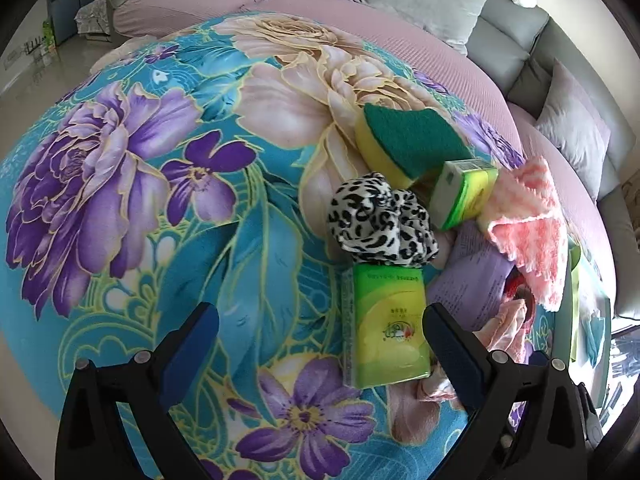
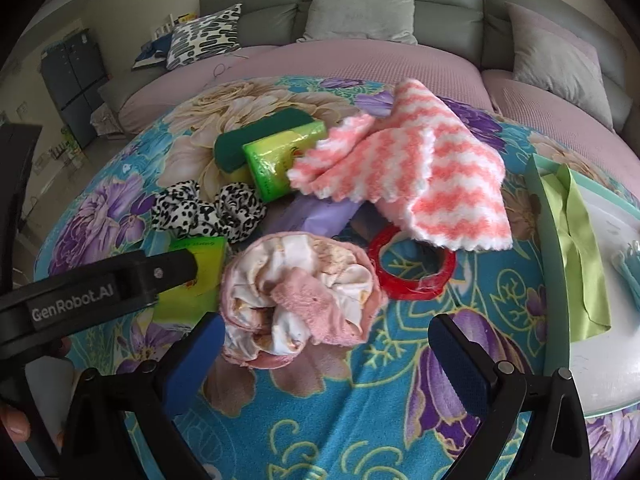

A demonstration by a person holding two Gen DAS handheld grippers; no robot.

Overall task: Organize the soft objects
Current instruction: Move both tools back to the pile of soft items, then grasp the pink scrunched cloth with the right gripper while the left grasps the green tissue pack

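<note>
So the pale green rectangular tray [image 2: 550, 216] at frame right holds a lime green cloth [image 2: 580, 248]; left gripper [image 1: 320, 320] and right gripper [image 2: 326, 330] both gape, released.

A floral blanket [image 2: 320, 420] is carrying a leopard-print scrunchie [image 2: 208, 210], green sponge [image 1: 404, 140], tissue packs [image 1: 386, 328], striped pink cloth [image 2: 404, 168], red tape ring [image 2: 412, 270] and pink bundle [image 2: 300, 300].

Grey sectional sofa [image 2: 448, 4] at 12 o'clock, bearing grey cushions [image 2: 362, 6] and one black-and-white patterned cushion [image 2: 204, 36]. Mauve ribbed seat cover [image 2: 320, 60] before it. Dark cabinet [image 2: 74, 84] at 10 o'clock; pale glossy floor [image 1: 28, 84], daylit.
</note>
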